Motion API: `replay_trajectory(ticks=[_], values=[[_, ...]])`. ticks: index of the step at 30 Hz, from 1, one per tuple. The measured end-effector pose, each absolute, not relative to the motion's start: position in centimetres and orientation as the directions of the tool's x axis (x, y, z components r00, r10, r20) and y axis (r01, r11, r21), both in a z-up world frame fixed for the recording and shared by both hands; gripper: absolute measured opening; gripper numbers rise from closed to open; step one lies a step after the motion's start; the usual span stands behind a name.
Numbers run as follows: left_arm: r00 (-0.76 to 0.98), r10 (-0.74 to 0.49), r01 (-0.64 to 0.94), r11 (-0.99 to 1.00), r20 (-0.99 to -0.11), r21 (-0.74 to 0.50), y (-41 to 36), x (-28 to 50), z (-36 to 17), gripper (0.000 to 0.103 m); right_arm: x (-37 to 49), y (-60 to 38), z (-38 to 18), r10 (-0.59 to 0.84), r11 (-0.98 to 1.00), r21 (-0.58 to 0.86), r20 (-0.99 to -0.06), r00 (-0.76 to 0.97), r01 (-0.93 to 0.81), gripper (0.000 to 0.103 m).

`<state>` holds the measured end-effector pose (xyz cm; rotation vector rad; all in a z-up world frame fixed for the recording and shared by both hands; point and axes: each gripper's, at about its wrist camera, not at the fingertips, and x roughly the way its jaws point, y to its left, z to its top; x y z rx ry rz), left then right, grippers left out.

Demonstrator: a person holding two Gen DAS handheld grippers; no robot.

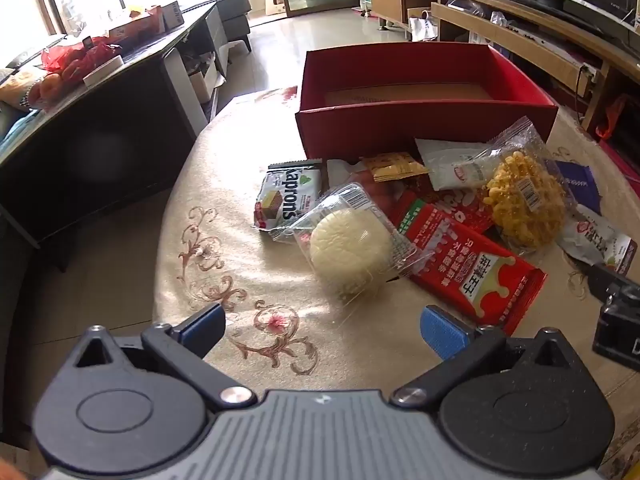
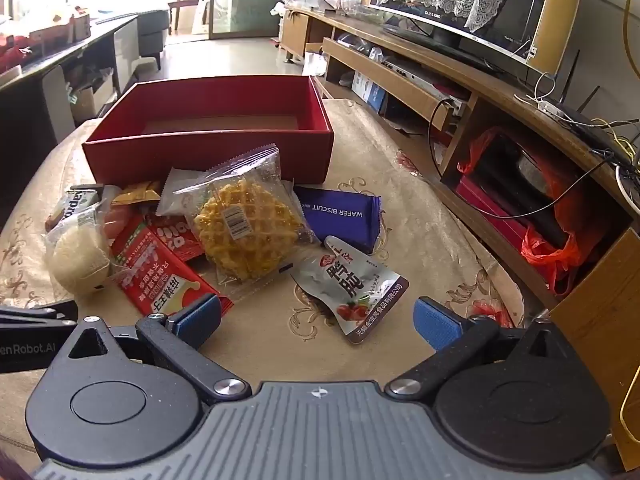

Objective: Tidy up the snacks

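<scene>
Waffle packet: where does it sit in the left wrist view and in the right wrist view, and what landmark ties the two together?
Left wrist: the waffle packet lies right of centre, at the right end of the snack pile, in front of the box's right corner.
Right wrist: the waffle packet lies left of centre, in the middle of the pile.
Shared landmark: the red box, open, directly behind the packet in both views.

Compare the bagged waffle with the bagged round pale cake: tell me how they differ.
The waffle is golden yellow with a grid pattern; the round cake is pale cream and smooth. The waffle lies in the middle of the pile, overlapping other packets; the round cake sits at its left edge, nearest the left gripper. Both are in clear wrappers, outside the red box.
</scene>
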<state>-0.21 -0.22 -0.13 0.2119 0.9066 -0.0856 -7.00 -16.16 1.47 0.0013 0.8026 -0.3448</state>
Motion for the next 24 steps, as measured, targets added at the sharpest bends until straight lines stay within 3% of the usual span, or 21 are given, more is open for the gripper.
replay_trajectory(ticks=[9, 24], values=[[0.543, -0.006, 0.153, 0.984, -0.839, 0.092, 0.5, -0.5, -0.9, 0.101, -6.8, -15.4, 1.7, -0.300, 0.948, -0.146, -0.712, 0.635, 0.284, 0.103], [0.540, -0.010, 0.144, 0.986, -0.841, 0.081, 0.4, -0.3, -1.1, 0.101, -6.9, -15.0, 1.3, -0.269, 0.957, -0.130, -0.729, 0.630, 0.258, 0.103]])
